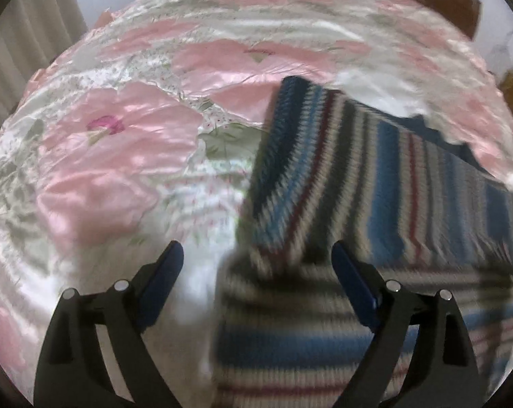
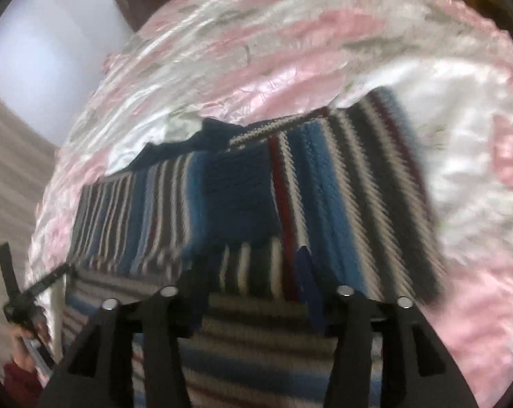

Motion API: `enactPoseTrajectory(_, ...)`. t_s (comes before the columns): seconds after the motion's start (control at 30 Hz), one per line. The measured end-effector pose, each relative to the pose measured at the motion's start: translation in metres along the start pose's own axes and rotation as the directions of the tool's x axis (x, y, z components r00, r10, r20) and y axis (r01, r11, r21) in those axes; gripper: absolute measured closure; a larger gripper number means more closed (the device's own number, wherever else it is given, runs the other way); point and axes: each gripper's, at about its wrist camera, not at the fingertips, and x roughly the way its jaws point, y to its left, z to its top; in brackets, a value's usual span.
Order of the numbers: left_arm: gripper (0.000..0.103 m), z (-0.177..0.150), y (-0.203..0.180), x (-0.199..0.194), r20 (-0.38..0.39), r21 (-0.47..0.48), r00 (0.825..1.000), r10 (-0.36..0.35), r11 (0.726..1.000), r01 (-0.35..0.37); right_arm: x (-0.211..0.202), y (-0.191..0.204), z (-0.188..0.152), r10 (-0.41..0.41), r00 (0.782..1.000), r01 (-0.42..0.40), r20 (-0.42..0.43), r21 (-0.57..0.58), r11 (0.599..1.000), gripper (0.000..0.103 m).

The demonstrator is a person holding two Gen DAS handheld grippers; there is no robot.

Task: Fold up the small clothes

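A striped knit sweater (image 1: 375,176) lies spread on a bed under a pink floral quilt (image 1: 120,142), partway through a fold: a sleeve or side panel is already turned over the body, its stripes running crosswise to those beneath, likely to narrow the garment before it is doubled. The left gripper (image 1: 256,265) hangs released, its blue-padded fingers (image 1: 164,272) wide apart and holding nothing; the sweater's near left edge sits under and between them, one finger over bare quilt, the other over knit. In the right wrist view, the right gripper (image 2: 253,289) stands over the sweater's (image 2: 290,187) near edge, also spread, with striped cloth between its fingers; motion blur hides whether the tips touch the fabric. The garment rests toward the quilt's (image 2: 460,170) near side, its far edge against a rumpled white fold. The next grasp appears not yet made.
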Motion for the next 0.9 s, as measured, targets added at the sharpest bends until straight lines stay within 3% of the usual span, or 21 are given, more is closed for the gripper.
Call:
enactPoseTrajectory(0.13, 0.015, -0.058, 0.0, -0.041, -0.041, 0.102, 0.999, -0.012, 0.995, 0.017, -0.046, 0.004, -0.054, 0.007, 0.999, -0.009, -0.054, -0.044, 0.999, 0.046)
enactPoseTrajectory(0.37, 0.015, -0.158, 0.019, -0.07, -0.171, 0.124, 0.985, -0.012, 0.992, 0.034, -0.104, -0.007, -0.166, -0.048, 0.992, 0.039, -0.12, -0.076, 0.996, 0.04)
enactPoseTrajectory(0.57, 0.015, -0.203, 0.024, -0.092, -0.17, 0.095, 0.985, -0.038, 0.994, 0.055, -0.133, -0.012, -0.231, -0.075, 0.989, 0.069, -0.123, -0.056, 0.996, 0.038)
enactPoseTrajectory(0.73, 0.015, -0.232, 0.022, -0.099, -0.183, 0.046, 0.981, -0.069, 0.996, 0.079, -0.139, -0.008, -0.262, -0.133, 0.984, 0.129, -0.117, -0.036, 0.991, 0.036)
enactPoseTrajectory(0.9, 0.015, -0.254, 0.02, -0.1, -0.2, 0.014, 0.975, -0.093, 0.995, 0.098, -0.137, -0.015, -0.286, -0.096, 0.984, 0.101, -0.15, 0.022, 0.995, 0.036)
